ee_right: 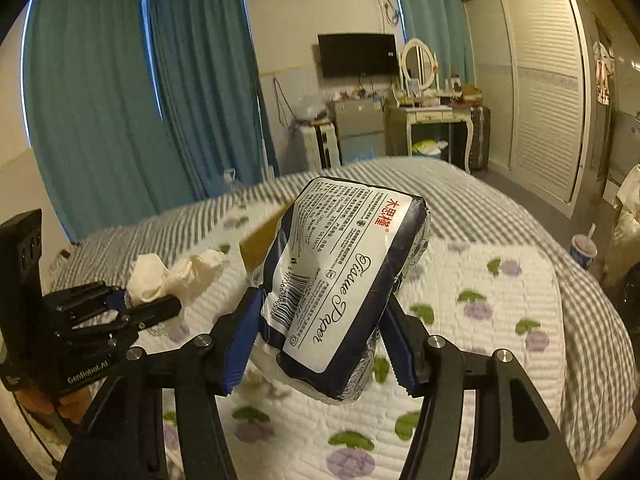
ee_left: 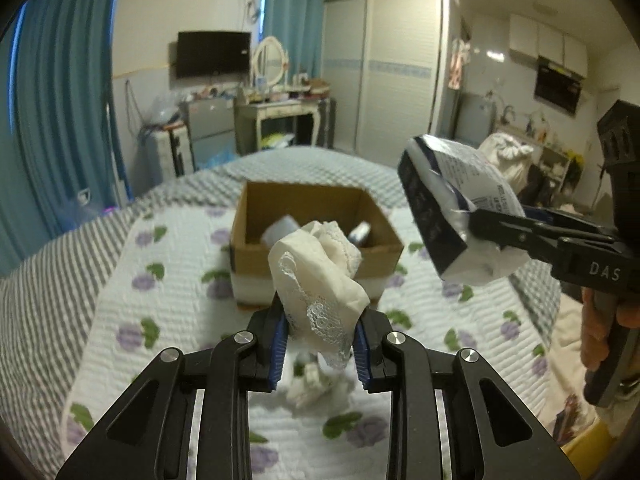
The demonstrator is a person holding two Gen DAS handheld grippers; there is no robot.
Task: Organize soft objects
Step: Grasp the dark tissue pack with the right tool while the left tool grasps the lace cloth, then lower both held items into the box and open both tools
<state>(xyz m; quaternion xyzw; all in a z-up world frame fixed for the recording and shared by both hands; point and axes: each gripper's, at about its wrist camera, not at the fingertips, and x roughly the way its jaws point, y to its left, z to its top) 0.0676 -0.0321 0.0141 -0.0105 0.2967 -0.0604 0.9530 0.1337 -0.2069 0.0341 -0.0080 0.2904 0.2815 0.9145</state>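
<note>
1. Your left gripper pinches a lace cloth; your right gripper clamps a tissue pack. Both are held above the bed, short of the box mid-bed.
2. Risk: the slick pack could slide out; the dangling lace may snag the box rim.
3. Legible: "Tissue Paper", "DAS", "GenRobot.AI".

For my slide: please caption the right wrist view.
Right gripper holds tissue paper pack above floral quilt.

Both raised: left claw pinched narrow around a load, right claw clamped wider
</note>
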